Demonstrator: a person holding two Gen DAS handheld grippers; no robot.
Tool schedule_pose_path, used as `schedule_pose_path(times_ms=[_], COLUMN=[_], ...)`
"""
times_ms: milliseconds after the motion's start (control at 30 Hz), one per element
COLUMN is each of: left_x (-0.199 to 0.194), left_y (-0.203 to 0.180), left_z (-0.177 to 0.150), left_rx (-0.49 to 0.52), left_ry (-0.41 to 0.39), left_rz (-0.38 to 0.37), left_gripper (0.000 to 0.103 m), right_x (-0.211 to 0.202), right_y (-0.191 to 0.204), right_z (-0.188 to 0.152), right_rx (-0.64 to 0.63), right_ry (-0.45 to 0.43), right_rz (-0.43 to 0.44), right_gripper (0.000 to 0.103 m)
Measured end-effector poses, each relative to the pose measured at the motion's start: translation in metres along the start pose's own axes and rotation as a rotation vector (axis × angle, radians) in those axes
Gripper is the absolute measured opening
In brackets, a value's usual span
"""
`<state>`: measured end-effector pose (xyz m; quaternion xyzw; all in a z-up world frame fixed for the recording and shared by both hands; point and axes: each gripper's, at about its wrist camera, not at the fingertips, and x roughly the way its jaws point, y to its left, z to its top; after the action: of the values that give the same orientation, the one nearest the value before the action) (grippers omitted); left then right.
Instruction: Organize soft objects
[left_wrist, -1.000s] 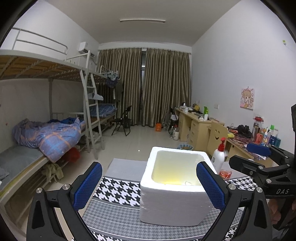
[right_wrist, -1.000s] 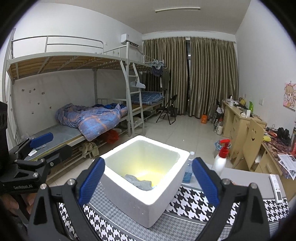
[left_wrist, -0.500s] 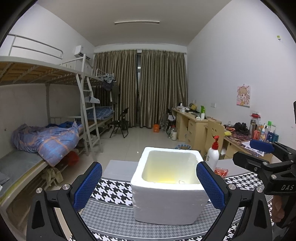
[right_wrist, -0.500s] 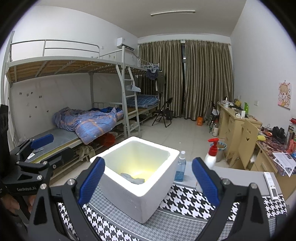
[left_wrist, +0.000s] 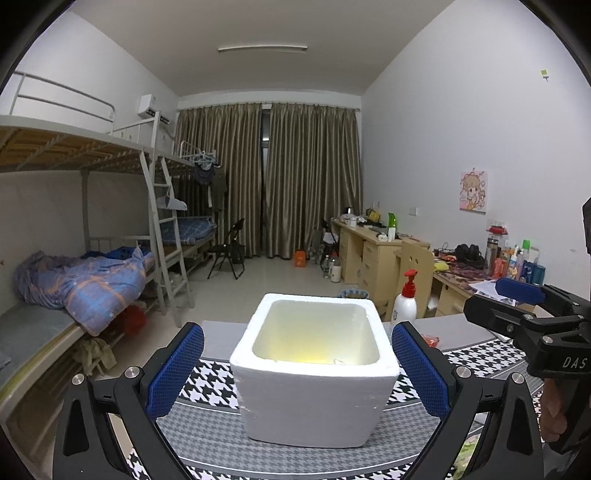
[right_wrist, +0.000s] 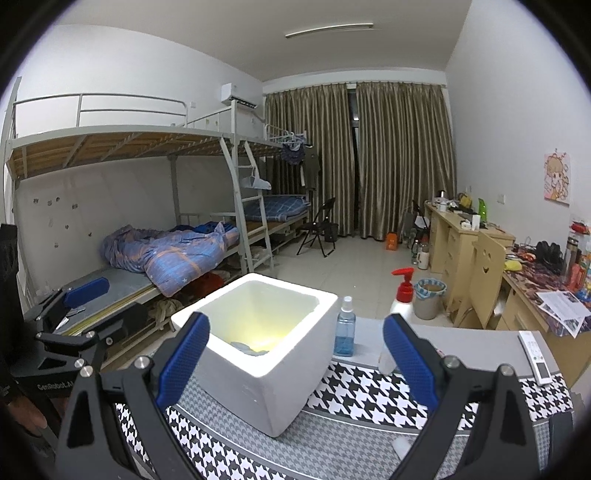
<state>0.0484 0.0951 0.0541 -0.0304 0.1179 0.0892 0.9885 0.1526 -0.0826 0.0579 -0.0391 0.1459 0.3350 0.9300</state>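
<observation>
Both our left claw (left_wrist: 297, 363) and right claw (right_wrist: 295, 352) hang spread and empty; the limp grey cloth (right_wrist: 248, 347) inside the foam box (right_wrist: 258, 354) looks light, best pinched at a raised fold.

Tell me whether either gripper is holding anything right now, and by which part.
Nothing is held. The left gripper and right gripper are both open and empty, hovering before the white foam box, where a grey cloth lies inside.
</observation>
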Motion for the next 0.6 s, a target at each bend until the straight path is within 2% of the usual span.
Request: schedule_pose_path(times_ms=[400, 600], left_x=[-0.010, -0.008], left_y=[-0.016, -0.023], left_z=[-0.004, -0.011], left_rx=[0.011, 0.018], left_ry=[-0.028, -0.010], left_rz=[-0.006, -0.019], left_gripper=[0.102, 0.102], right_x=[-0.011, -0.018], right_y=[-0.015, -0.020], right_z=[-0.012, -0.019], right_rx=[0.019, 0.026], right_ry=[0.000, 0.003], right_rz=[-0.009, -0.018], right_gripper=[0.097, 0.097])
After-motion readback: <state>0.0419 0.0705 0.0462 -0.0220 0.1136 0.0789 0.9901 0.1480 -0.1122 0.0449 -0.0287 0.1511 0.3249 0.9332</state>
